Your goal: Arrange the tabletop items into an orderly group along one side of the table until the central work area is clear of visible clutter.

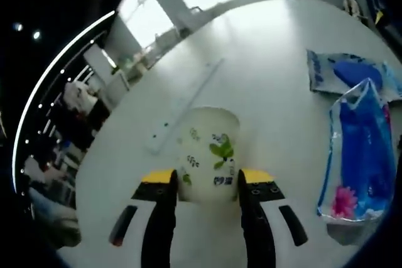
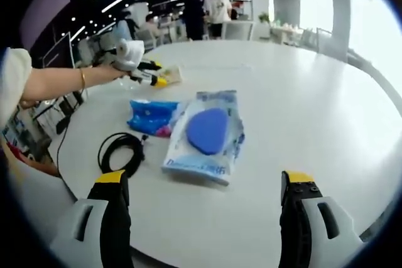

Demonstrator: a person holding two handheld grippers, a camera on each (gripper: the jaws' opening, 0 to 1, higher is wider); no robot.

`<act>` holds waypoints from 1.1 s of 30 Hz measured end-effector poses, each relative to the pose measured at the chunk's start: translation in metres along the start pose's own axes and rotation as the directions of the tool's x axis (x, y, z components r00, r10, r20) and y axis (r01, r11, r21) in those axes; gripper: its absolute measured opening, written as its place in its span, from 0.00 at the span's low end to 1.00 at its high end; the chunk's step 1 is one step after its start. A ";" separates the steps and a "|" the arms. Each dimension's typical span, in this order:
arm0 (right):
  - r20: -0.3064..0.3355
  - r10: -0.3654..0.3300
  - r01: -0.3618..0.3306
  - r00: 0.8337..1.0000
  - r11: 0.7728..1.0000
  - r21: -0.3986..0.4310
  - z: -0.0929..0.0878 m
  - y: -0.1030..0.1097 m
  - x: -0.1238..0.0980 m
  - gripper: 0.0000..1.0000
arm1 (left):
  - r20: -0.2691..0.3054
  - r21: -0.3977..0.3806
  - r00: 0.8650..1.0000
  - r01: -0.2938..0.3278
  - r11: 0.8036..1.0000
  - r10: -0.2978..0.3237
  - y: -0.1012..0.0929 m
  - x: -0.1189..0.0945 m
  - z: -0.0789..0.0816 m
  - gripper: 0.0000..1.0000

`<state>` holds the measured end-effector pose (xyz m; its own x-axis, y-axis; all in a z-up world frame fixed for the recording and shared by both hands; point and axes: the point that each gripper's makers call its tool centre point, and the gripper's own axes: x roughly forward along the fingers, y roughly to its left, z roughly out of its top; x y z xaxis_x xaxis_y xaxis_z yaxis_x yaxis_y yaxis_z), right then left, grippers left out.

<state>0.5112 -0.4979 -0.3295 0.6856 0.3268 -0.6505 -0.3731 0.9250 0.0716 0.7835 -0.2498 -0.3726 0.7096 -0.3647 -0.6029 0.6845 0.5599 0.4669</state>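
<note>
Left hand-held gripper (image 1: 208,183): jaws closed on the paper cup (image 1: 207,155), which stands upright on the white surface (image 1: 264,80). Two blue packets (image 1: 358,149) lie at 3 o'clock. Right hand-held gripper (image 2: 204,183): jaws wide apart, holding nothing. The wipes packet (image 2: 207,133) lies at 12 o'clock, its long axis running 12 to 6; black cable (image 2: 120,152) at 10 o'clock.
</note>
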 end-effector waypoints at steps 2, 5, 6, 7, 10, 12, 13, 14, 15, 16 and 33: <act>-0.001 0.000 0.000 1.000 1.000 -0.004 0.000 0.000 0.000 0.99 | 0.006 -0.033 1.000 0.001 0.999 0.000 0.000 -0.002 0.000 0.37; 0.002 0.005 -0.005 1.000 1.000 -0.002 0.000 0.001 0.000 0.99 | 0.055 -0.116 0.998 -0.015 0.993 0.022 0.002 -0.008 0.005 0.36; 0.005 0.008 -0.008 1.000 1.000 0.001 0.001 0.002 -0.001 0.99 | 0.066 -0.144 0.998 -0.003 0.990 0.013 0.000 -0.010 0.006 0.36; 0.010 0.016 -0.016 1.000 1.000 0.014 0.002 0.003 -0.001 0.99 | 0.067 -0.201 0.998 0.000 0.980 0.014 0.000 -0.014 0.005 0.36; 0.024 0.035 -0.035 0.999 0.999 0.032 0.004 0.006 -0.001 0.99 | 0.099 -0.263 0.995 0.006 0.965 0.021 0.002 -0.022 0.007 0.36; 0.034 0.042 -0.044 0.999 0.998 0.047 0.006 0.007 -0.002 0.99 | 0.100 -0.259 0.995 0.002 0.966 0.025 0.002 -0.028 0.005 0.36; 0.045 0.051 -0.054 0.998 0.997 0.063 0.008 0.008 -0.003 0.99 | 0.105 -0.259 0.994 -0.003 0.966 0.031 0.003 -0.031 0.005 0.36; 0.057 0.060 -0.064 0.997 0.995 0.076 0.010 0.009 -0.003 0.99 | 0.117 -0.267 0.993 -0.001 0.964 0.033 0.002 -0.036 0.007 0.36; 0.067 0.070 -0.076 0.995 0.993 0.091 0.012 0.011 -0.004 0.99 | 0.136 -0.286 0.990 0.001 0.958 0.040 0.002 -0.039 0.010 0.36; 0.079 0.082 -0.090 0.993 0.990 0.105 0.014 0.013 -0.004 0.99 | 0.147 -0.298 0.989 0.012 0.955 0.033 0.001 -0.041 0.011 0.36; 0.191 0.233 -0.253 0.954 0.963 0.089 0.071 0.052 0.005 0.99 | 0.314 -0.358 0.947 0.056 0.932 0.064 -0.014 -0.110 0.040 0.36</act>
<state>0.5397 -0.4350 -0.2752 0.6864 0.5640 -0.4591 -0.4769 0.8257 0.3013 0.7023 -0.2470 -0.2866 0.7683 -0.5433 -0.3384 0.6177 0.7678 0.1698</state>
